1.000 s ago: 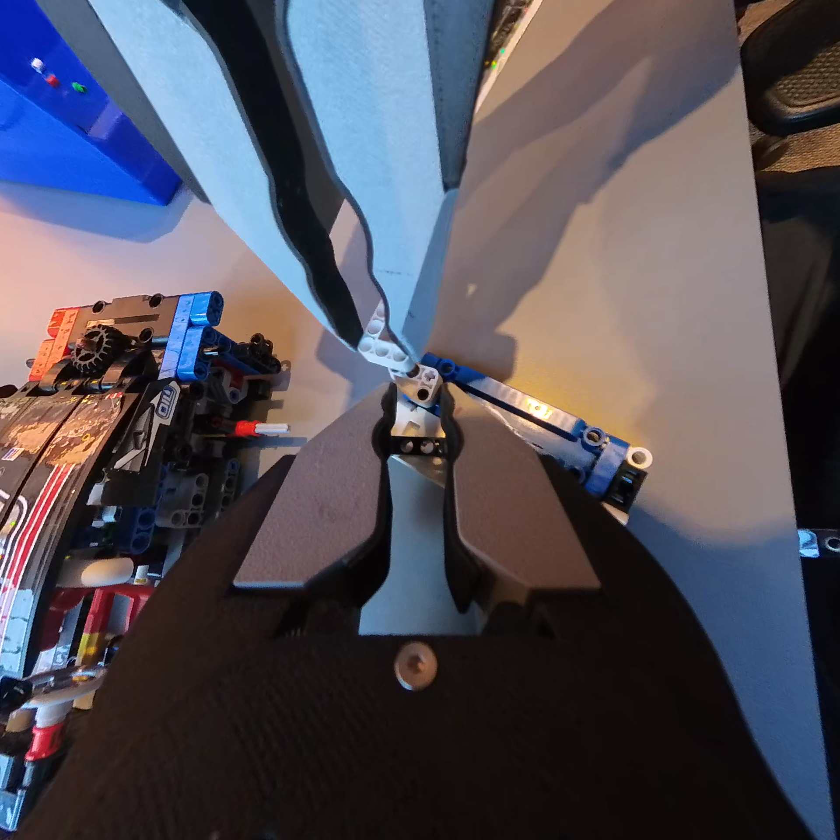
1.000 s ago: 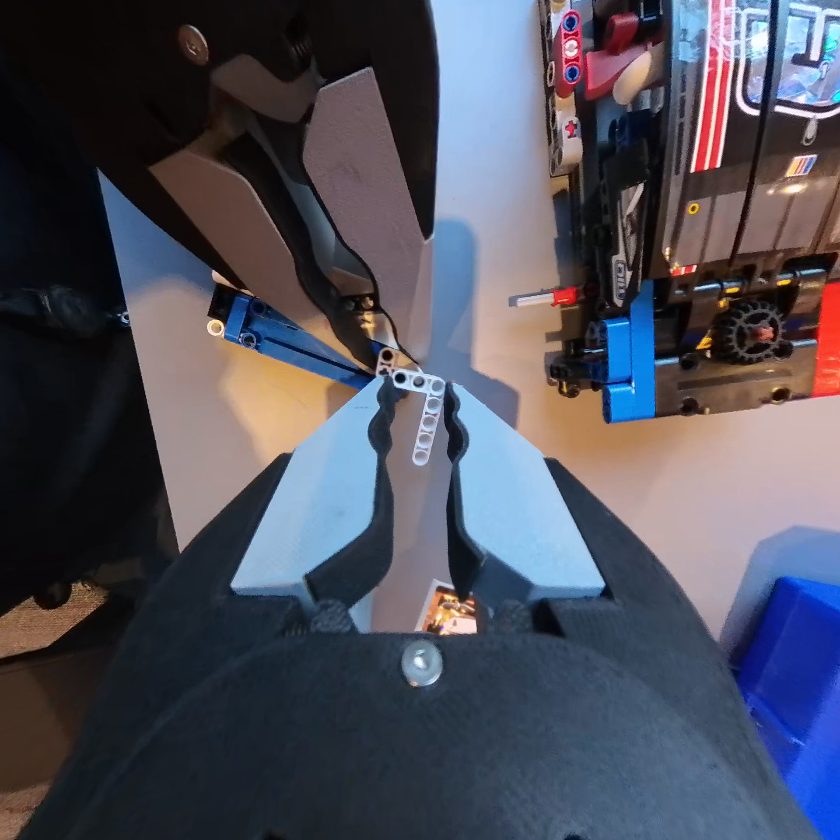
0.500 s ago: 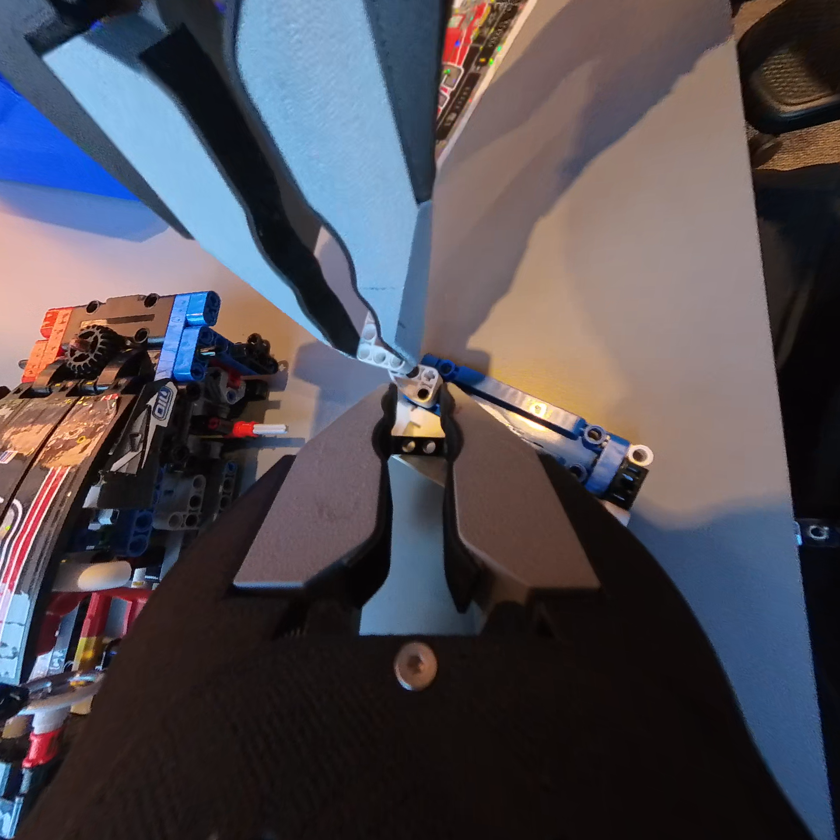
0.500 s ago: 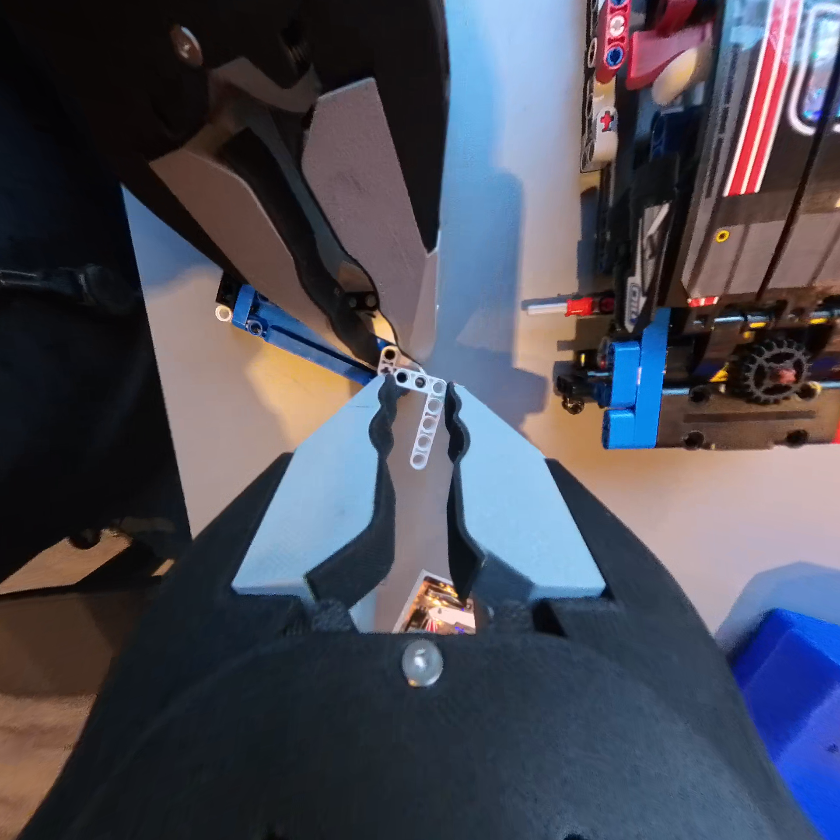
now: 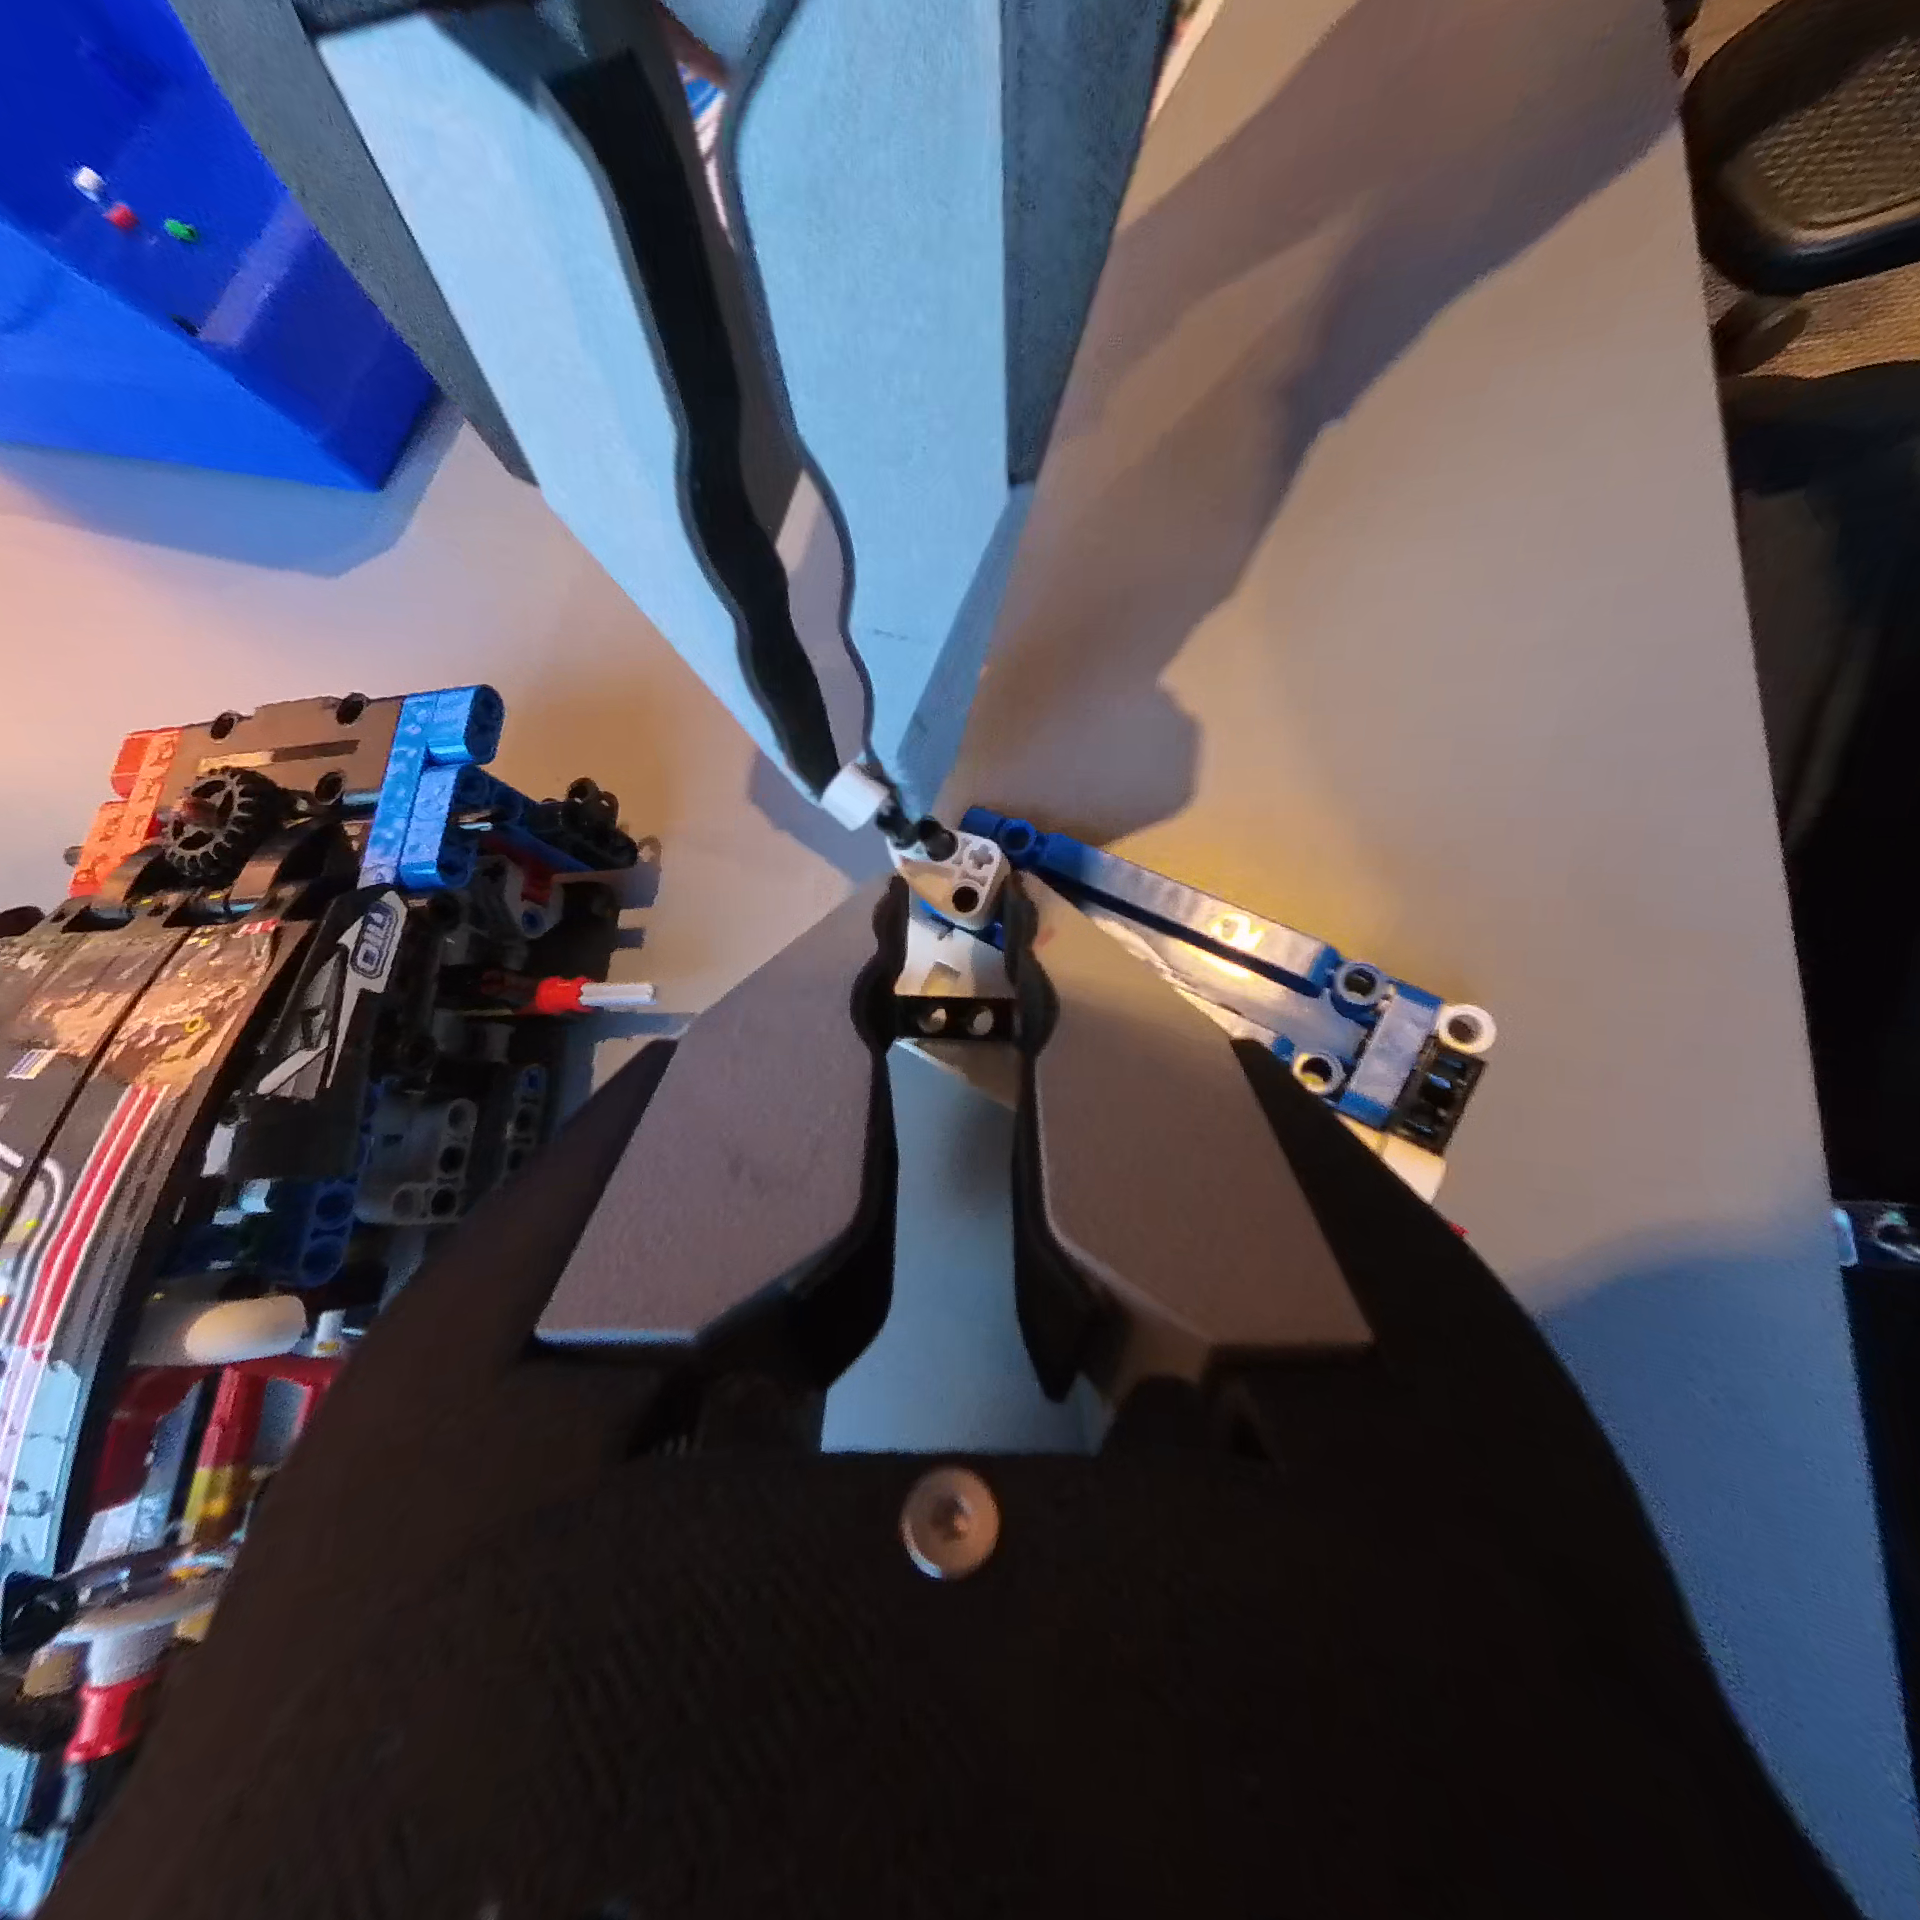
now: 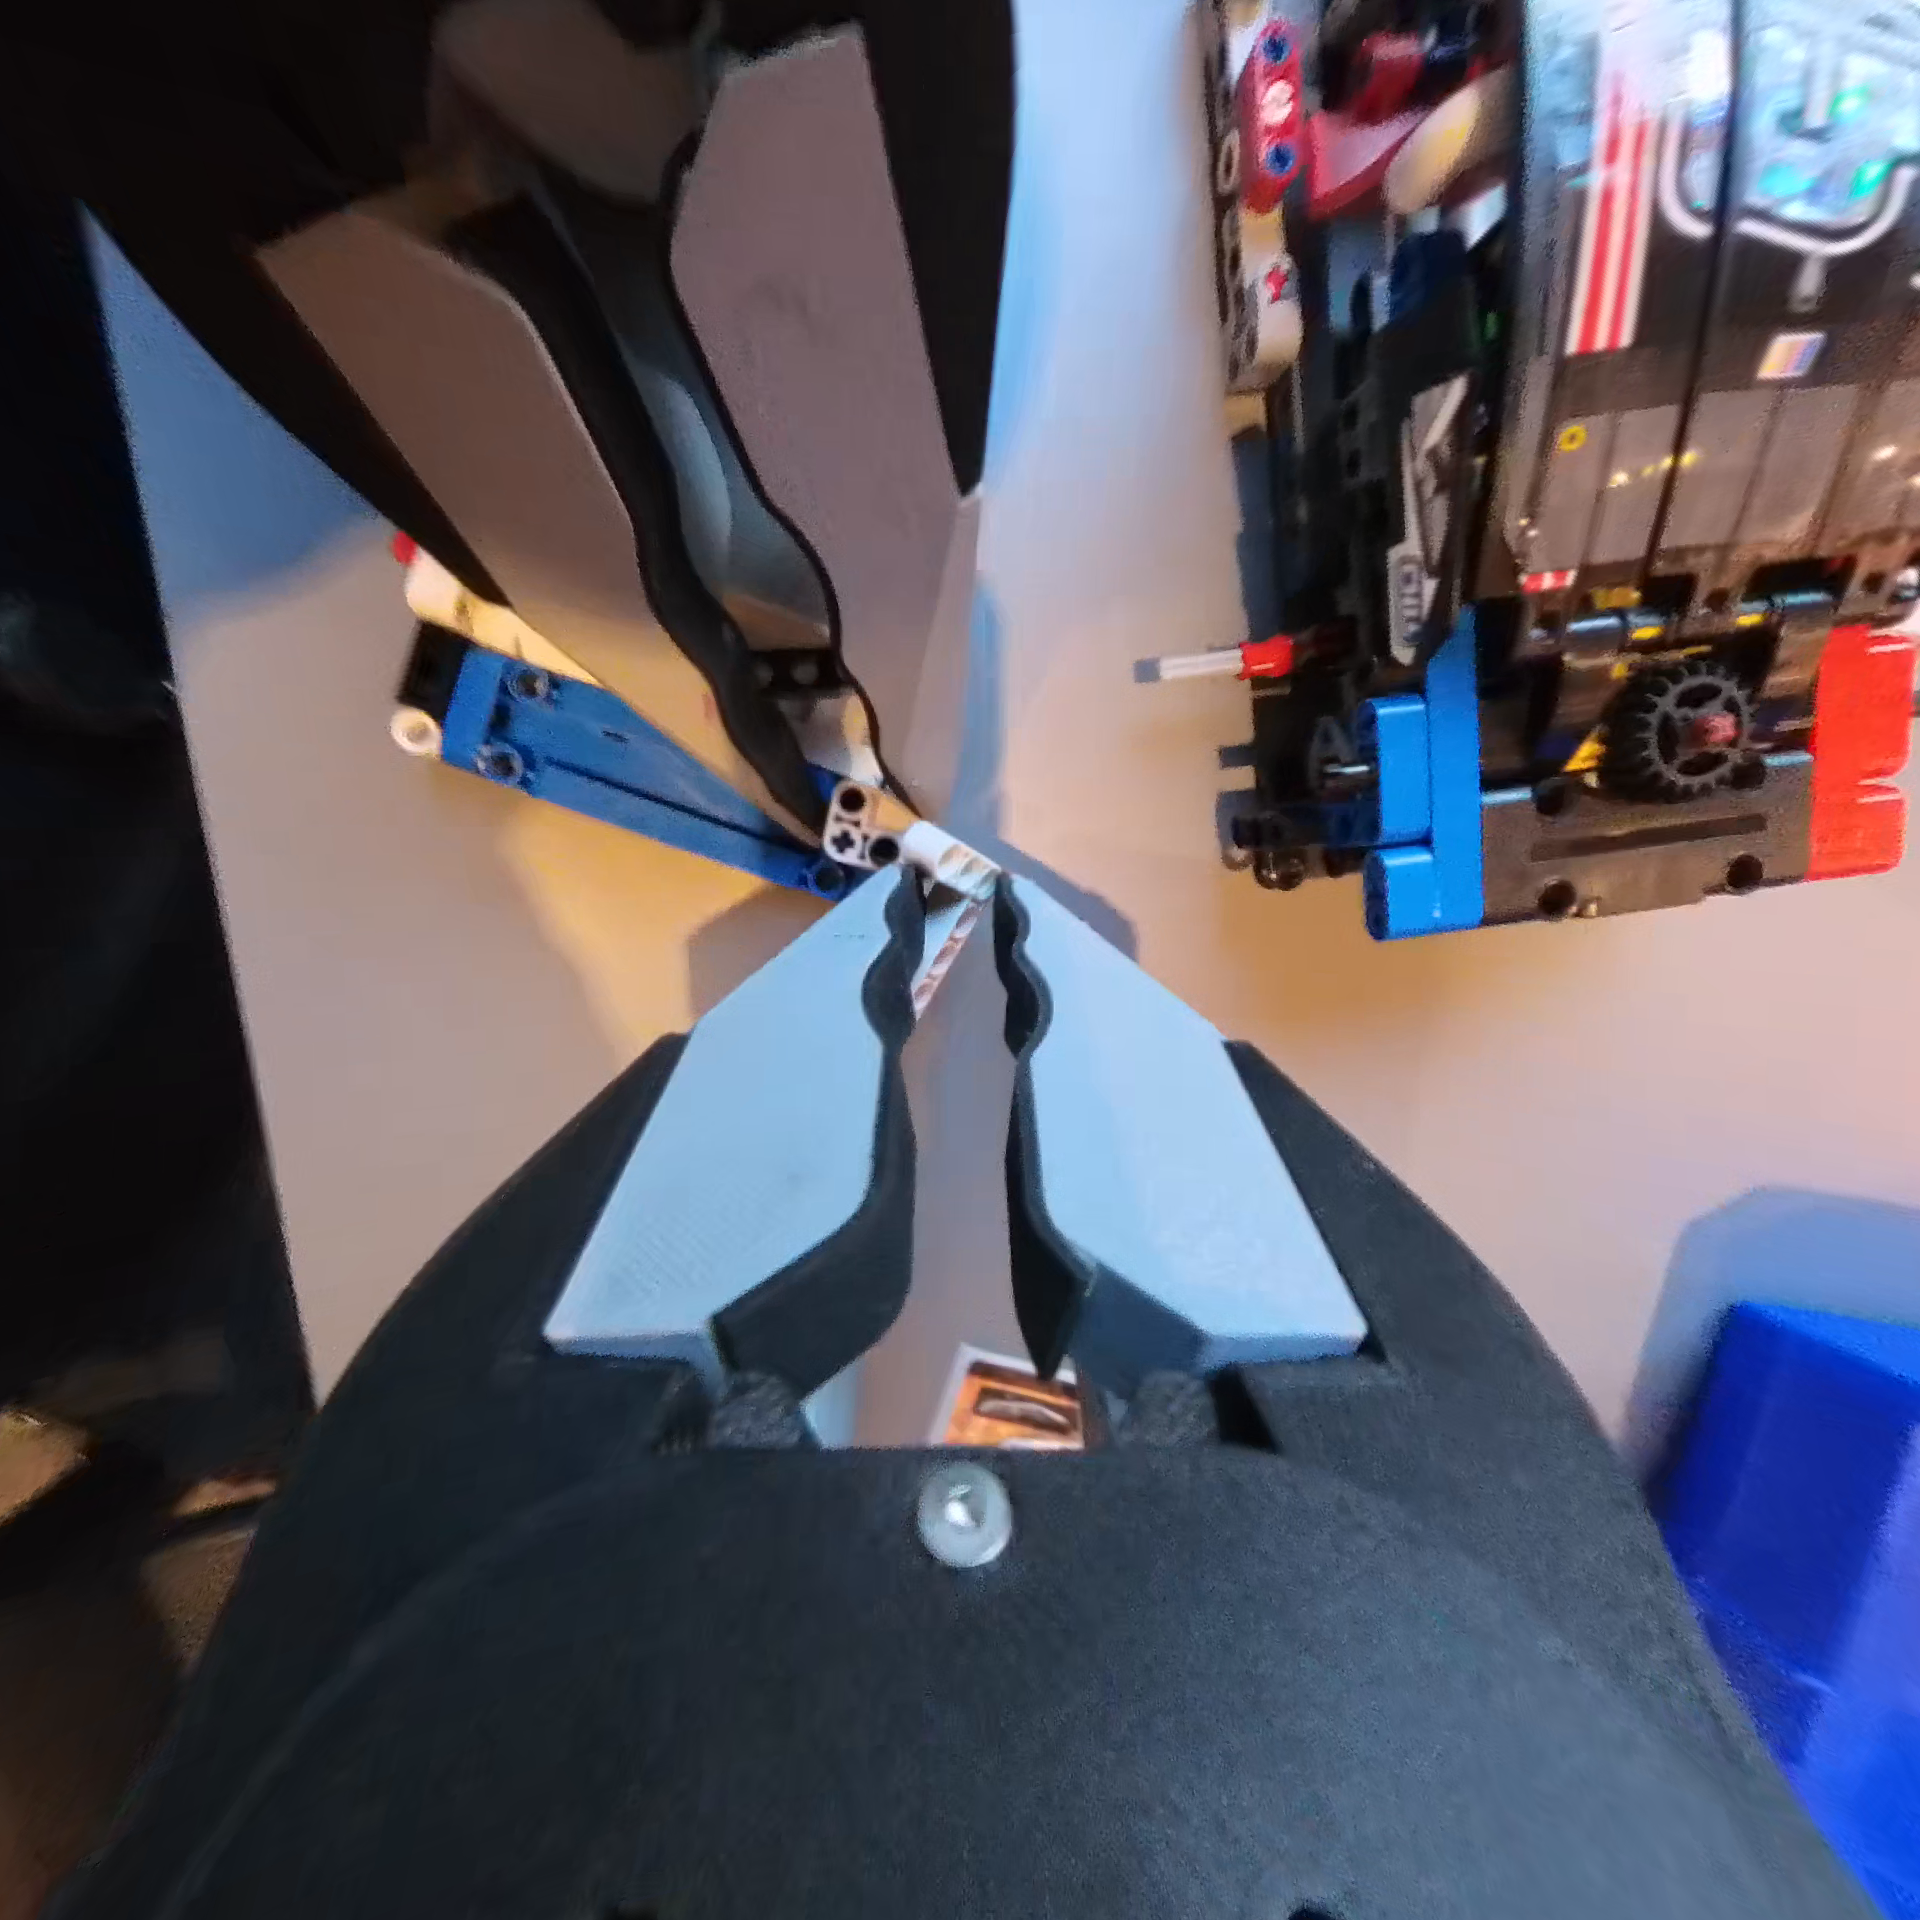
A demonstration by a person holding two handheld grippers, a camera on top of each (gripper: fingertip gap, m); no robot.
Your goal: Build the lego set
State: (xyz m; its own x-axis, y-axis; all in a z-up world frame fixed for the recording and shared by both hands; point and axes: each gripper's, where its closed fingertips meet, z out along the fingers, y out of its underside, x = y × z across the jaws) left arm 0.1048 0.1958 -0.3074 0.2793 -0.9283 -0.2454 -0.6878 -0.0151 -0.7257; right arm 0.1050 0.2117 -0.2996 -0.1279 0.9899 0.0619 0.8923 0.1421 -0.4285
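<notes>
My left gripper (image 5: 951,920), with dark fingers, is shut on the white and black end of a long blue sub-assembly (image 5: 1247,956) that lies across the table; it also shows in the right wrist view (image 6: 603,753). My right gripper (image 6: 951,888), with pale fingers, is shut on a white angled beam (image 6: 945,857). The beam's short end meets the white connector (image 6: 857,831) at the sub-assembly's tip, tip to tip with the left gripper. In the left wrist view the beam end (image 5: 854,798) touches black pins on that connector (image 5: 961,868).
The large black, blue and red car model (image 5: 208,987) sits on the table beside the work; it shows at the upper right of the right wrist view (image 6: 1610,520). A blue bin (image 5: 156,312) stands beyond it. The table edge (image 5: 1787,1039) and a chair are close. My two grippers' fingertips are within a few centimetres of each other.
The right gripper has twisted, so the white beam now shows edge-on instead of flat. Its end has closed onto the connector's pins. The left gripper has held still.
</notes>
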